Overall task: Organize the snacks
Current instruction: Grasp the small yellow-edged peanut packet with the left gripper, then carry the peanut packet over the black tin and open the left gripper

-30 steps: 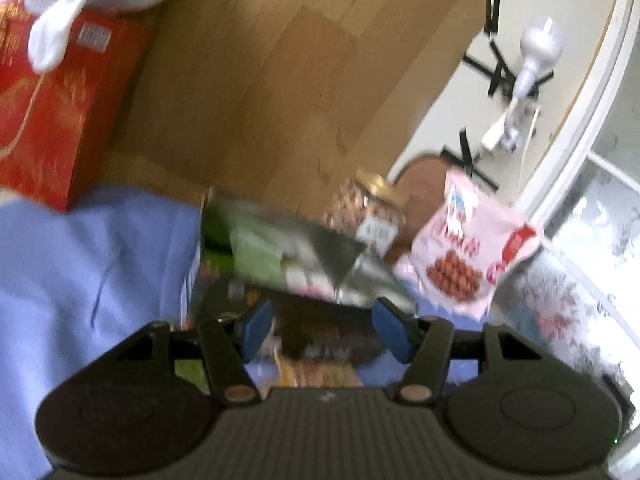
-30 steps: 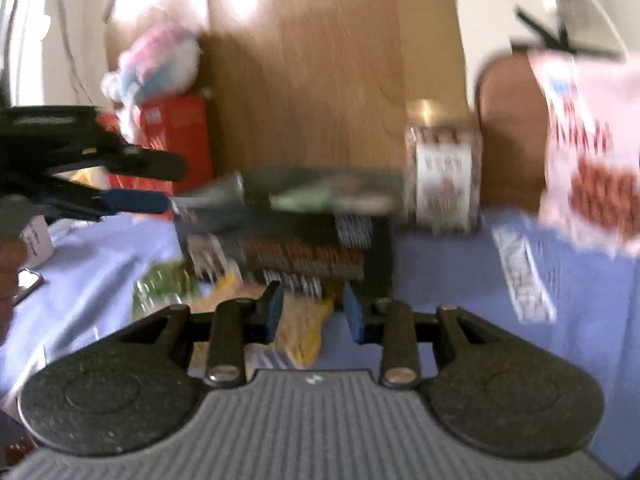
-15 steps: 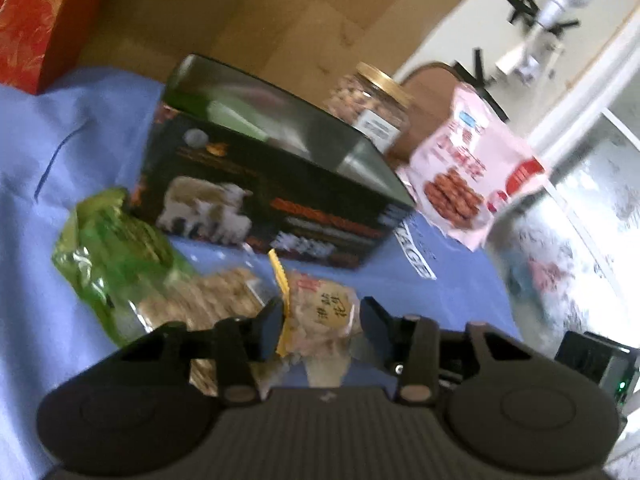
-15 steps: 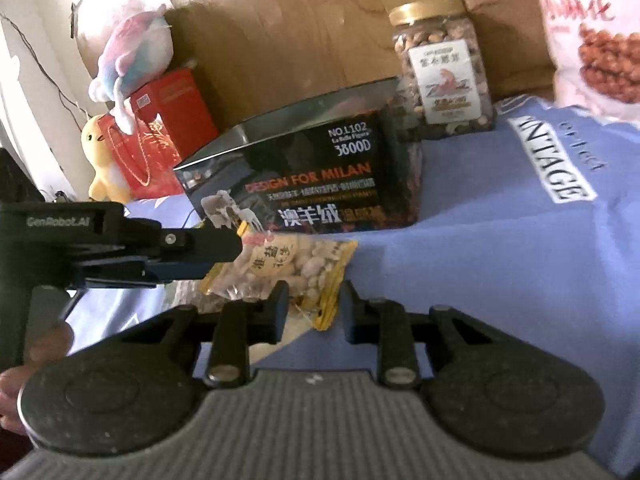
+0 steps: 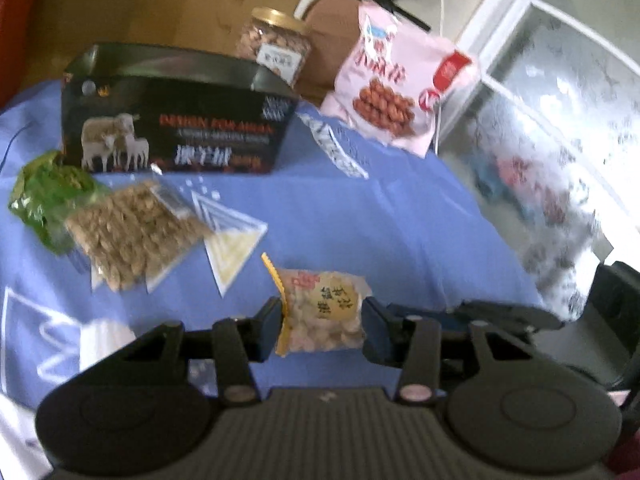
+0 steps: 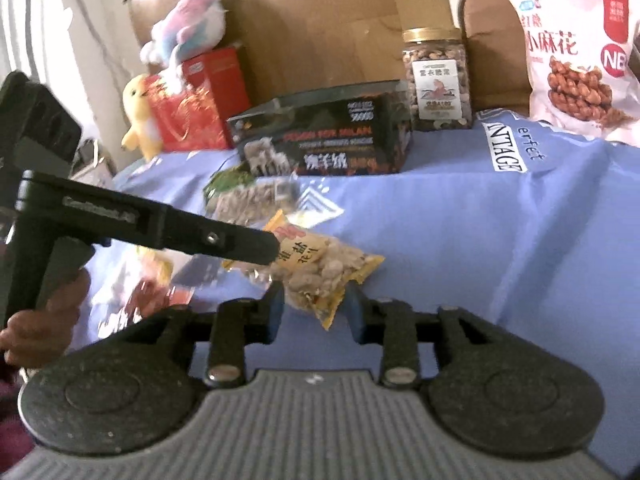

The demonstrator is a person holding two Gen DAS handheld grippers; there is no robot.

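A yellow-edged peanut bag (image 5: 324,312) lies on the blue cloth (image 5: 360,216) between the blue pads of my left gripper (image 5: 322,320), whose jaws stand around it. It also shows in the right wrist view (image 6: 320,272), with my right gripper (image 6: 314,312) open around its near end. The left gripper (image 6: 160,228) reaches in from the left there. A black open box (image 5: 176,120) stands behind. A clear bag of nuts (image 5: 136,232) and a green bag (image 5: 44,196) lie in front of the box.
A jar of nuts (image 6: 436,80) and a pink snack bag (image 6: 576,52) stand at the back right. A red box (image 6: 196,100) with plush toys (image 6: 140,116) stands at the back left. A cardboard wall rises behind. The cloth's edge drops off at the right (image 5: 520,264).
Both grippers have pulled back from the black box and dropped toward the cloth. The peanut bag now sits between the fingers of both grippers, further from the box.
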